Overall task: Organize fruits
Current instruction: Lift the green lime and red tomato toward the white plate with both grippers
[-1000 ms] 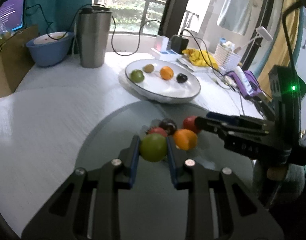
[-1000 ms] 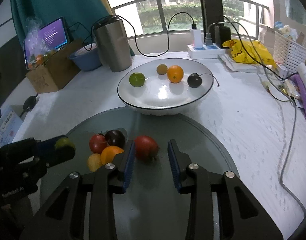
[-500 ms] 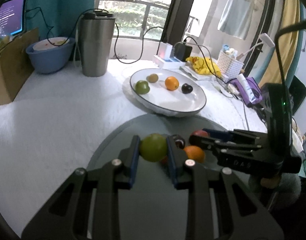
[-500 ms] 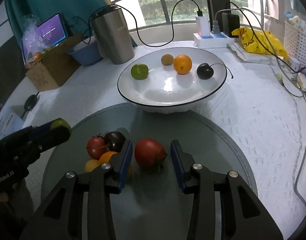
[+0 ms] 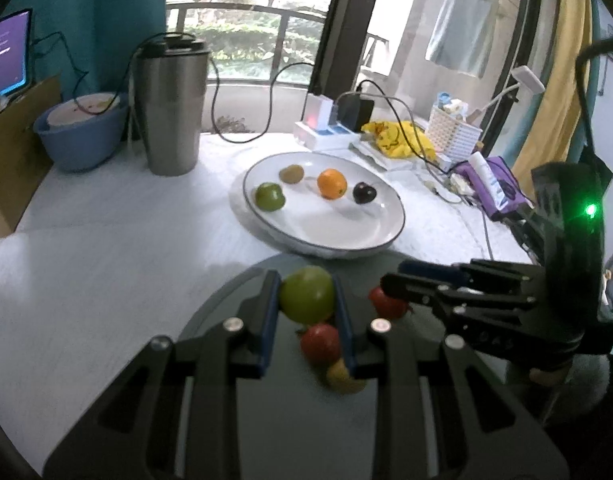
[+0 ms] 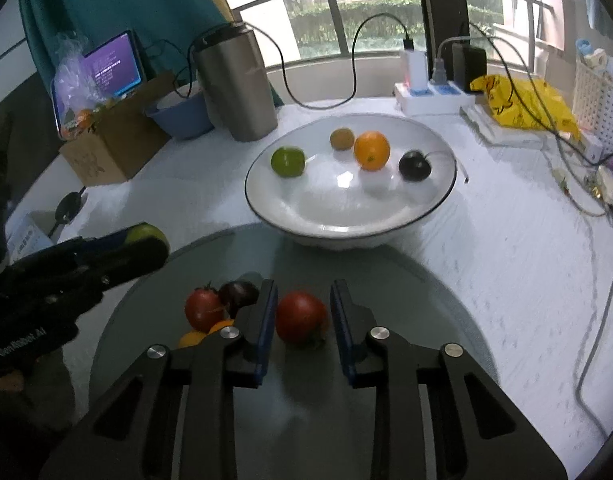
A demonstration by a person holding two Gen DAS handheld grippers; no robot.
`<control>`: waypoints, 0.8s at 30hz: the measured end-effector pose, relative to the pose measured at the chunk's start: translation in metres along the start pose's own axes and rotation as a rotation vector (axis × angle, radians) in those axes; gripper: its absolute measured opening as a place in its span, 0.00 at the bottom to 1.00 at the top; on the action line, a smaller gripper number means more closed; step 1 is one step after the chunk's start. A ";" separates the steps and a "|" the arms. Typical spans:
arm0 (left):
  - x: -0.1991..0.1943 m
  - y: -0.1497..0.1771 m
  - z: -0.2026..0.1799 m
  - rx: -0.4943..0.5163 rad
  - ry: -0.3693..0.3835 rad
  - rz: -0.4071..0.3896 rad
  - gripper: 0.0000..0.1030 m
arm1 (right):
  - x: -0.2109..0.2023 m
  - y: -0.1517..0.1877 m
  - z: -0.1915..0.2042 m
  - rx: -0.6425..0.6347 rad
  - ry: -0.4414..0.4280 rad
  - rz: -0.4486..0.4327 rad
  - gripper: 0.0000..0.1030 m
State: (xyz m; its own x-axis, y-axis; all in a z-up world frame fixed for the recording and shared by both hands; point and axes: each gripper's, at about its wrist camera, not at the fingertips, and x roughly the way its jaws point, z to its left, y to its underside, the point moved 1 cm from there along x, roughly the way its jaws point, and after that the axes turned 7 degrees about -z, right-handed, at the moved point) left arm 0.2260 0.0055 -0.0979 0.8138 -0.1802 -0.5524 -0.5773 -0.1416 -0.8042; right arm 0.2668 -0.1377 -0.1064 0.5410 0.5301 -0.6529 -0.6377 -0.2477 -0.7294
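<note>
Green fruit (image 5: 306, 299) sits pinched between the left gripper (image 5: 304, 300) pads, lifted above the dark round mat (image 5: 266, 420). Below it on the mat: a red tomato (image 5: 320, 343) and a yellow fruit (image 5: 340, 376). White plate (image 5: 382, 216) lies ahead, holding a green one, a kiwi, an orange and a dark plum. Versus 1.0 s ago, the held fruit is higher off the mat and the plate looks closer. Gripper points forward toward the plate, roughly level; right gripper (image 5: 390, 284) reaches in from the right side, tips at another tomato.

Right wrist view: large red tomato (image 6: 301, 317) rests on the mat between the right gripper (image 6: 302, 308) pads, small gaps either side, jaws spread, not clamped. It is deeper between the fingers than 1.0 s ago. Small tomato (image 6: 203, 309), dark plum (image 6: 238, 294) and an orange fruit (image 6: 222, 325) cluster left of the left finger. Left gripper (image 6: 146, 240) hangs at left, well above the mat, green fruit showing at its tip. Right gripper tilts down at the mat.
</note>
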 end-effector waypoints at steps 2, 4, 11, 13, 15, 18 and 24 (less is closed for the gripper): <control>0.003 -0.004 -0.003 0.013 0.003 -0.004 0.27 | -0.002 -0.005 -0.002 -0.006 0.003 -0.012 0.28; 0.006 -0.009 -0.004 0.022 0.004 -0.008 0.27 | -0.002 -0.008 -0.005 -0.007 0.002 -0.015 0.24; 0.012 -0.011 -0.005 0.021 0.008 -0.004 0.27 | 0.004 -0.002 -0.012 0.015 -0.004 0.011 0.25; 0.013 -0.009 -0.004 0.016 0.009 0.004 0.27 | 0.005 0.001 -0.012 0.030 -0.011 0.020 0.38; 0.012 -0.007 -0.004 0.014 0.010 0.007 0.27 | 0.006 0.004 -0.011 0.032 -0.010 0.029 0.41; 0.009 -0.005 -0.003 0.010 0.011 0.010 0.27 | 0.007 0.009 -0.008 0.032 -0.026 0.035 0.41; 0.007 -0.003 -0.002 0.006 0.011 0.011 0.27 | 0.011 0.014 -0.001 0.017 -0.034 0.051 0.39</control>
State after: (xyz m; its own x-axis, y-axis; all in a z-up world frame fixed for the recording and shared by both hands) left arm 0.2331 0.0026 -0.0983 0.8068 -0.1924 -0.5587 -0.5856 -0.1341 -0.7995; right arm 0.2644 -0.1361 -0.1240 0.4889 0.5441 -0.6819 -0.6736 -0.2612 -0.6914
